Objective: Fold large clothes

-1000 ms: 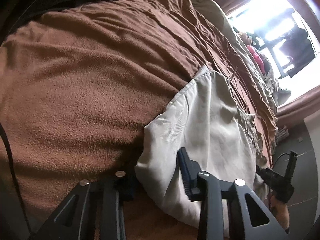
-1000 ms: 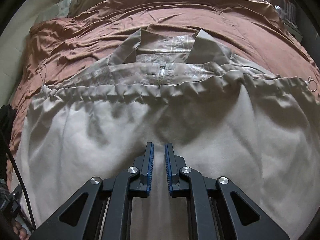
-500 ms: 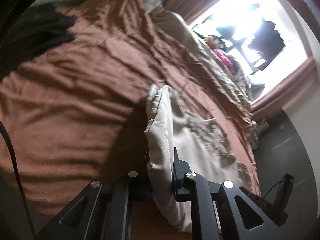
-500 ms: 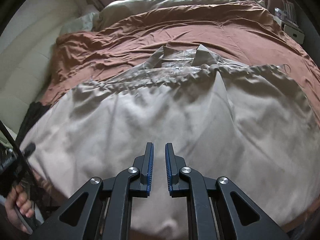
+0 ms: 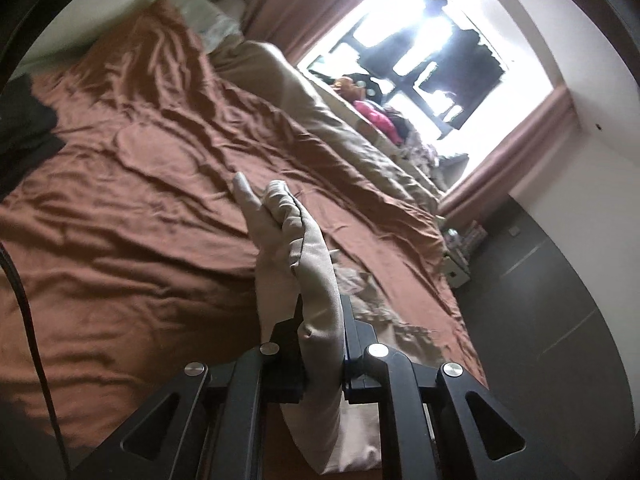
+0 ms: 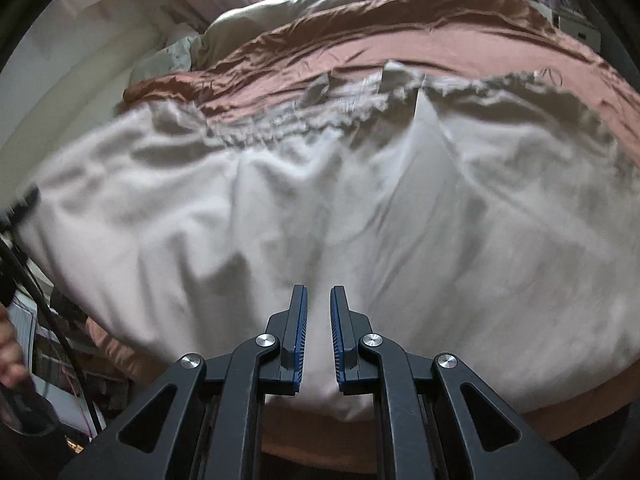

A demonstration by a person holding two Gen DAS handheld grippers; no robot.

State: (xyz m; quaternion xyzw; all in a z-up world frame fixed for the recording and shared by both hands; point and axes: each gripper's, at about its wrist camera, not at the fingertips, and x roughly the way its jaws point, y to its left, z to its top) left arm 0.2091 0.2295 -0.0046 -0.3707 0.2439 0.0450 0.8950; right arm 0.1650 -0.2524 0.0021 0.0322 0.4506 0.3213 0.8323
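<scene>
A large beige garment (image 6: pixel 320 208) with a gathered drawstring band and a collar lies spread on a brown bed cover (image 6: pixel 400 36). In the left wrist view my left gripper (image 5: pixel 320 312) is shut on the garment's edge (image 5: pixel 316 264) and holds it lifted above the brown cover (image 5: pixel 120 220). In the right wrist view my right gripper (image 6: pixel 319 300) has its jaws nearly together with cloth bunched between the pads; it holds the garment's near edge raised.
A beige duvet (image 5: pixel 320 112) lies along the far side of the bed below a bright window (image 5: pixel 432 52). Dark cloth (image 5: pixel 24 132) sits at the bed's left end. A dark floor (image 5: pixel 560 300) and a small unit (image 5: pixel 460 256) lie to the right. A hand (image 6: pixel 10 360) and cable are at left.
My left gripper has closed on the garment's edge and lifted it off the bed. My right gripper has risen with the near edge, and the garment now hangs stretched between both.
</scene>
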